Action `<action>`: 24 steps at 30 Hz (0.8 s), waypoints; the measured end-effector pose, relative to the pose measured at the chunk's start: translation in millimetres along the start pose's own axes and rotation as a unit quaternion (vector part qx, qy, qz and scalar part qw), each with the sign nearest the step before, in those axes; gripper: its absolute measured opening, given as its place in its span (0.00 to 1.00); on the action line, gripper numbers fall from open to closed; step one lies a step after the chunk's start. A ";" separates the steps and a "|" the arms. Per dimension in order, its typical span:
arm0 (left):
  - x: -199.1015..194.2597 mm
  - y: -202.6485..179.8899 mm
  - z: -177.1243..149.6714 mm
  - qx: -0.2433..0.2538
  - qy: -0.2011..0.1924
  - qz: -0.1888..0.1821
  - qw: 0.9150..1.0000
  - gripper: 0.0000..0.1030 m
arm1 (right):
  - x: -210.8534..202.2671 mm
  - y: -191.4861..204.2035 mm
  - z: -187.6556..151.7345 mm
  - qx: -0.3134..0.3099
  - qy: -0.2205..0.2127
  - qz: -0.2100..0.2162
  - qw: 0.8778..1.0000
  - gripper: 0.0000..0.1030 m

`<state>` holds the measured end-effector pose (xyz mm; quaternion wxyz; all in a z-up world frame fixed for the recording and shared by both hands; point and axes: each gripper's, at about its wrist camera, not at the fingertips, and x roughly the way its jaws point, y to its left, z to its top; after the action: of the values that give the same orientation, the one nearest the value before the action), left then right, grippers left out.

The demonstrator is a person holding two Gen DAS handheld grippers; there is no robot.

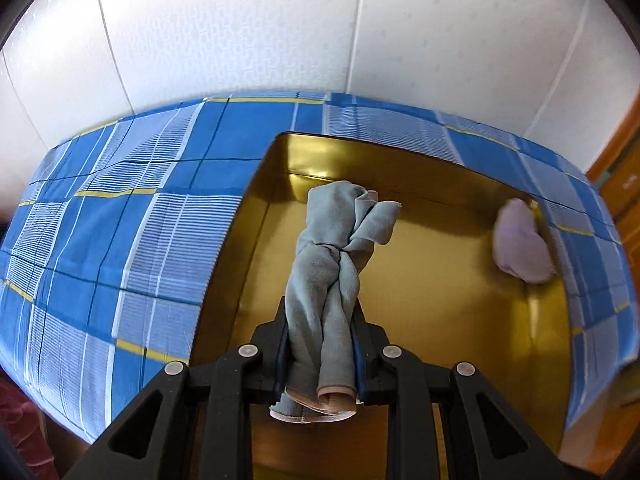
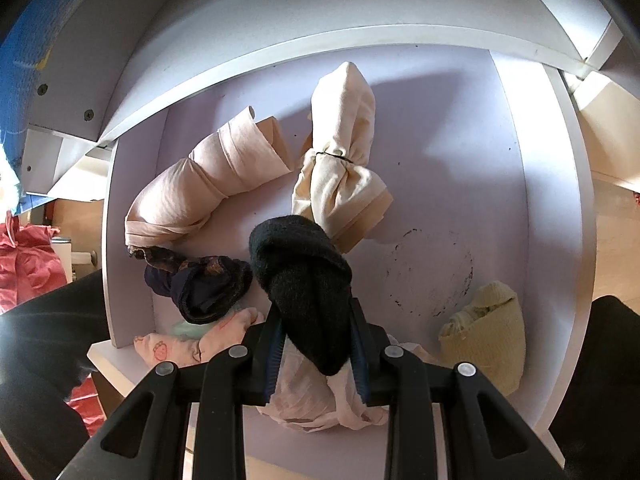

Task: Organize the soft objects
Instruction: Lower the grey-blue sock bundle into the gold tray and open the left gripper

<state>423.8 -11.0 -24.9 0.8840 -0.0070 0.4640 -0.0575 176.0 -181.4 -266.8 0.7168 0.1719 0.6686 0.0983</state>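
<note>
The left hand-held gripper (image 1: 320, 344) is held tilted down over a gold tin box (image 1: 460, 300) set on a blue plaid bedsheet (image 1: 120, 220), its jaws closed on a twisted grey-blue sock bundle (image 1: 332, 272); ahead to its right, a blurred lilac bundle (image 1: 520, 248) lies against the box wall. The right hand-held gripper (image 2: 316, 340) is pointed down into a white drawer (image 2: 552, 200), clamped on a black sock bundle (image 2: 308, 276). Beyond it lie a cream bundle (image 2: 344, 152) and a pink bundle (image 2: 200, 184); pale items beneath are partly hidden.

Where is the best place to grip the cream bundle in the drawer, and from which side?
Probably at the waist of the cream bundle, where a dark band cinches it narrowest. Come from above, fingers on either side of its long axis; the drawer is open upward.
</note>
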 end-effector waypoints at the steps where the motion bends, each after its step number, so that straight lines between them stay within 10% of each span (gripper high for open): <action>1: 5.0 0.8 3.7 -0.001 0.004 0.003 1.000 0.25 | 0.1 0.4 -0.4 0.002 0.000 0.002 1.000 0.28; 14: 44.1 4.6 32.4 -0.001 0.014 0.059 0.998 0.27 | 1.2 3.2 2.4 0.017 0.005 0.028 0.999 0.28; 24: 27.0 -3.6 24.8 0.026 0.000 0.069 0.997 0.60 | 0.8 3.6 3.1 0.017 0.007 0.031 0.999 0.28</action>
<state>459.1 -18.5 -32.7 0.8858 0.0477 0.4615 -0.0086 179.4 -178.1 -266.0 0.7057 0.2045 0.6693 0.1101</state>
